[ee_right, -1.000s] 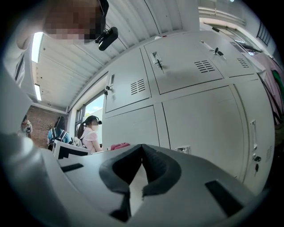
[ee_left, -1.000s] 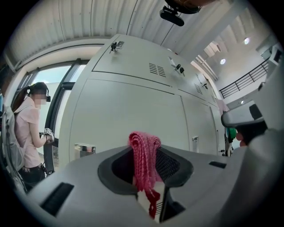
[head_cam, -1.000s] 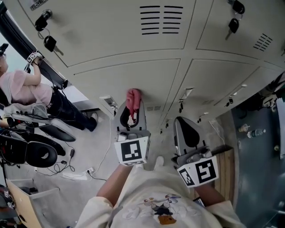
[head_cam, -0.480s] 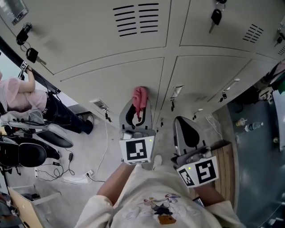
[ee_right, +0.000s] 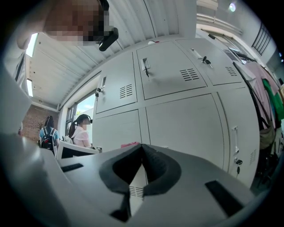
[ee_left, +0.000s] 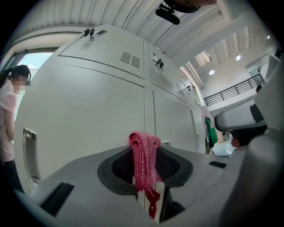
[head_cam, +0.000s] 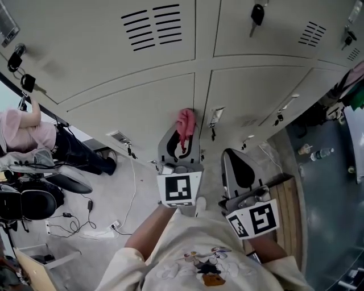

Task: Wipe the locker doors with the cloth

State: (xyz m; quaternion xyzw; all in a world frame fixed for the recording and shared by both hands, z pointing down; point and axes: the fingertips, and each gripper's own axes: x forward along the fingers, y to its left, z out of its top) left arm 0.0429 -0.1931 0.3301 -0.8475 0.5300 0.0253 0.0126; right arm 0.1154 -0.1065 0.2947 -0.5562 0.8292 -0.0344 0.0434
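While your left gripper [head_cam: 183, 136] has its jaws pinched on the pink cloth [ee_left: 144, 153], the right gripper [ee_right: 142, 148] is idle. Its jaws are pressed together with nothing between them, and it's held lower and off to the right.

The cloth is a folded knit wad standing proud of the left jaw tips, with a loose tail hanging down between them. It sits up by the lower locker doors [head_cam: 148, 105], roughly at the seam between two of them. No view shows whether it actually touches the metal.

Handling, my read: it's soft, light and floppy with zero stiffness, so it only wipes where the jaws back it. The grip is mid-fold, which looks right, since enough sticks out to cushion the tips off the paint. Too light and it skates; too hard and plastic hits the door.

Watch the handles [head_cam: 216, 116] and dangling keys [head_cam: 257, 14], because the knit loops would likely snag there. The flat painted panels should slide easy.
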